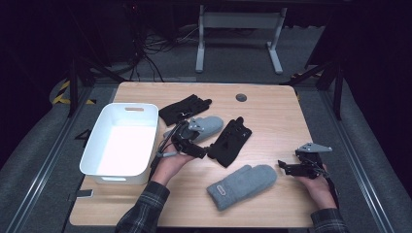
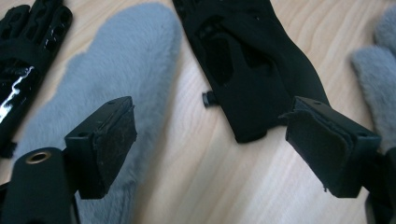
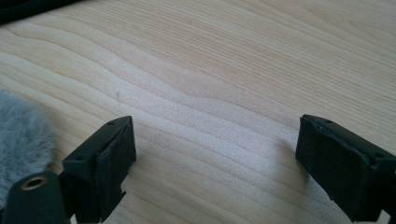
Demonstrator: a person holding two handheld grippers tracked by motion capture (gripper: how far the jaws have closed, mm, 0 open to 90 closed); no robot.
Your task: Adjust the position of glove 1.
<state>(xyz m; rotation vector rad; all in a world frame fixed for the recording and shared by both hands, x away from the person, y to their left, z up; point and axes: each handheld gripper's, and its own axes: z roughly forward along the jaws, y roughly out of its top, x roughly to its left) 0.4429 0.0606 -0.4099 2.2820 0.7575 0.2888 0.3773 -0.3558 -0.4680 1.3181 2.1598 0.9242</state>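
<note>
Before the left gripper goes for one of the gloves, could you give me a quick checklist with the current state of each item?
1. Left gripper jaws open, nothing between them: ok.
2. Right gripper open, over bare table: ok.
3. Black glove lies flat ahead of the left jaws, unobstructed: ok.
4. Grey mitten beside it, partly under the left gripper: ok.
5. White bin empty, ready to receive: ok.
6. Whether the two black gloves match as a pair: cannot tell.

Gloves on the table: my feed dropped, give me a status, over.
Left gripper open, empty, over the upper grey mitten and a black glove. Right gripper open, empty, beside the lower grey mitten. White bin empty. Nothing in the way.
</note>
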